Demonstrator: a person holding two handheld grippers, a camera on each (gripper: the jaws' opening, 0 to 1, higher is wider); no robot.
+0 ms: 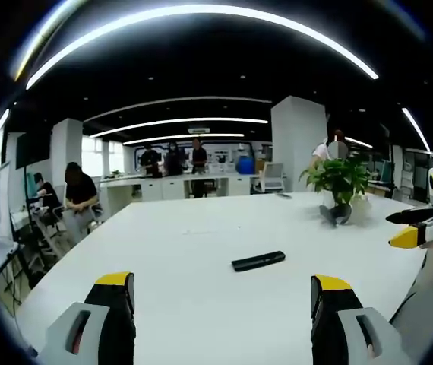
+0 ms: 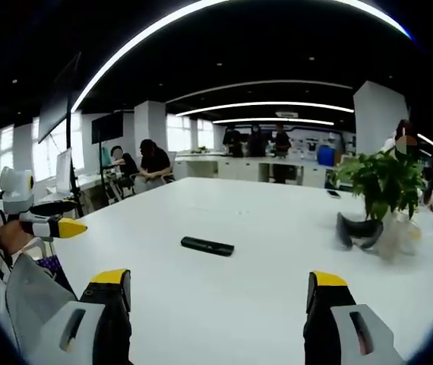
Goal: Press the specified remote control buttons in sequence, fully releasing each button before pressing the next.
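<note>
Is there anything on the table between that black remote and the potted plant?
No. In the right gripper view, bare white table separates the remote from the potted plant.

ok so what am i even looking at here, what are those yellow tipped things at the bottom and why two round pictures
Those are two hand-held tongs, one in each of a person's hands; there is no robot arm. Each carries a fisheye camera looking forward along its own two jaws, which gives the round pictures.

In the left gripper view, the left tongs rise from the bottom, jaws wide apart, holding nothing. The yellow tip at the right edge is the right tongs, seen from the side.

In the right gripper view, the right tongs are also open and empty, and the left tongs come in from the left.

On the white table lies a black remote control, untouched, with a potted plant further back. People stand and sit in the office behind.
</note>
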